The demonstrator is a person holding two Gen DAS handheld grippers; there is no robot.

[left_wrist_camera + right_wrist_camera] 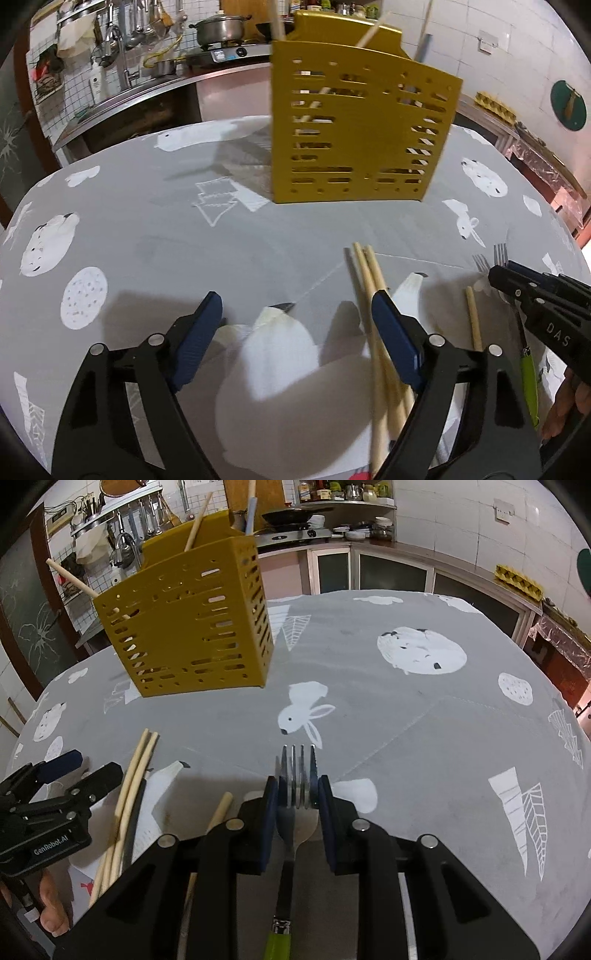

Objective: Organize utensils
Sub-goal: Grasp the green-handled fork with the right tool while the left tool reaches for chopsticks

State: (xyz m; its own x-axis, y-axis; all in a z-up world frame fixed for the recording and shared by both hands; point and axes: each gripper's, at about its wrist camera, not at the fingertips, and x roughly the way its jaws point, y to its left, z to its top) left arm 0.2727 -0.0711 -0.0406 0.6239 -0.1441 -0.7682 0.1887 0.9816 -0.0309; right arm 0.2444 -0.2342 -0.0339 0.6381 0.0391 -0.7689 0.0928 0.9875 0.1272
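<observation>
A yellow slotted utensil holder (354, 122) (188, 627) stands at the far side of the table with a few sticks poking out of it. My right gripper (297, 786) (517, 288) is shut on the head of a green-handled metal fork (297, 764), whose tines point away from me. My left gripper (295, 299) (88, 766) hangs open low over the cloth with nothing between its pads. A pair of wooden chopsticks (369, 277) (136, 775) lies on the cloth and runs under its right finger. A single chopstick (473, 321) (221, 808) lies between the two grippers.
The round table (147, 229) wears a grey cloth with white prints. Behind it runs a kitchen counter with a pot (219, 29) on a stove and a sink. A person's hand (565, 406) holds the right gripper.
</observation>
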